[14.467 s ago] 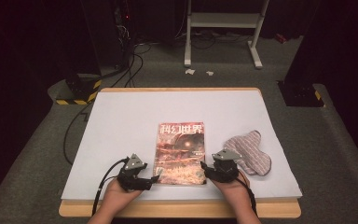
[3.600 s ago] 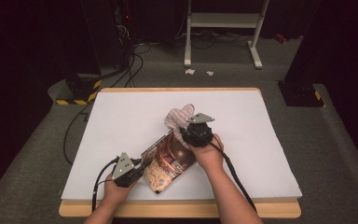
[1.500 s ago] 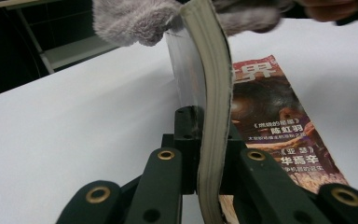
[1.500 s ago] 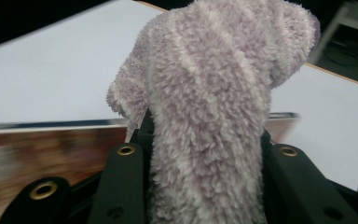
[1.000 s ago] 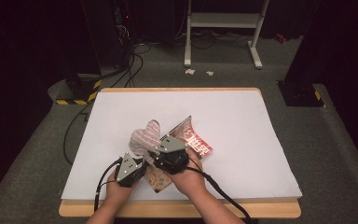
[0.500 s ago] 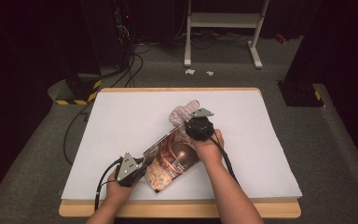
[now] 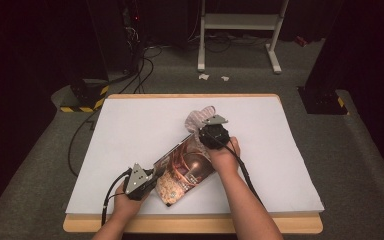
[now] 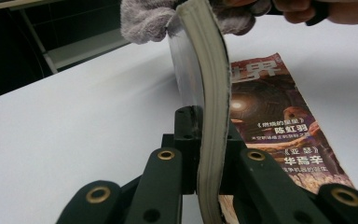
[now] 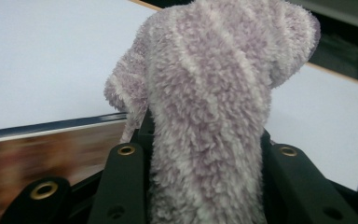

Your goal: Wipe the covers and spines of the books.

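The left gripper (image 7: 152,176) is clamped on the magazine (image 7: 185,167). In the left gripper view, the page edge of the magazine (image 8: 212,121) stands on end between the jaws and curves up and away from the left gripper (image 8: 205,140); the printed cover lies flat on the table (image 8: 74,121) to the right of the jaws.

The right gripper (image 7: 206,131) is clamped on the cloth (image 7: 199,116). In the right gripper view, the fuzzy striped cloth (image 9: 214,107) rises from between the jaws of the right gripper (image 9: 205,154) and folds over beyond the tips. The magazine edge (image 9: 46,128) runs just left of these jaws, close below the cloth.

In the high view, the magazine extends from the left gripper diagonally toward the right gripper. The cloth sits at the far end of the magazine, directly ahead of the right gripper, touching the raised pages in the left gripper view. Both grippers are over the white table (image 7: 130,125).
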